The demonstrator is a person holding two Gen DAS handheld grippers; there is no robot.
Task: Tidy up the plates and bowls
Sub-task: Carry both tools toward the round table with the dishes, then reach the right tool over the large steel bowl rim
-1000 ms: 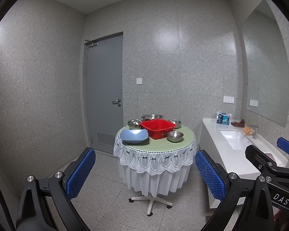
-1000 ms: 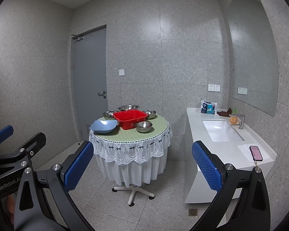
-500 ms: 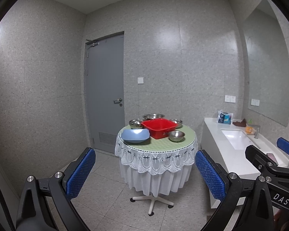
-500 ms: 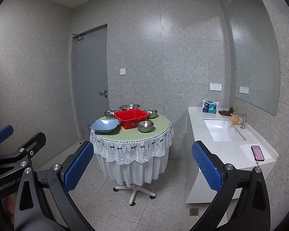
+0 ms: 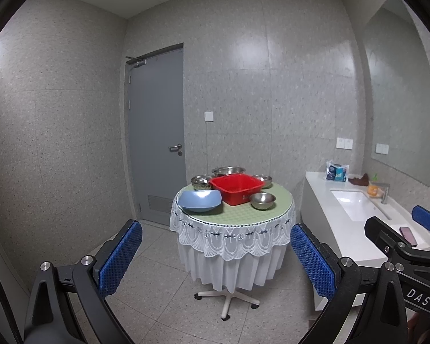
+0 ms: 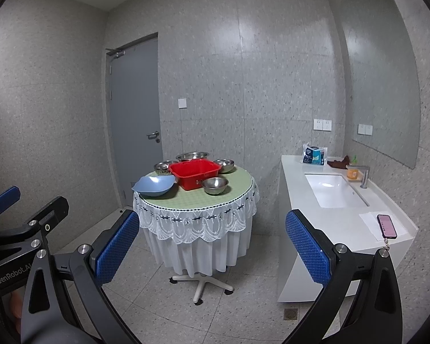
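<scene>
A round table (image 5: 232, 213) (image 6: 192, 200) with a green top and white lace cloth stands across the room. On it are a red plastic basin (image 5: 236, 187) (image 6: 195, 173), a blue bowl (image 5: 200, 200) (image 6: 154, 185) at the front left, a steel bowl (image 5: 262, 200) (image 6: 215, 185) at the front right, and three more steel bowls (image 5: 228, 170) (image 6: 192, 156) behind. My left gripper (image 5: 216, 255) and right gripper (image 6: 212, 243) are both open and empty, well short of the table, above the floor.
A white counter with a sink (image 6: 335, 193) runs along the right wall, with a phone (image 6: 386, 226), a tissue pack (image 6: 314, 154) and a faucet (image 6: 364, 176). A grey door (image 5: 157, 132) is behind the table. The table's star base (image 6: 200, 285) stands on the tiled floor.
Both grippers have drifted slightly closer to the table; it appears a little larger and lower in view. Jaws stayed open.
</scene>
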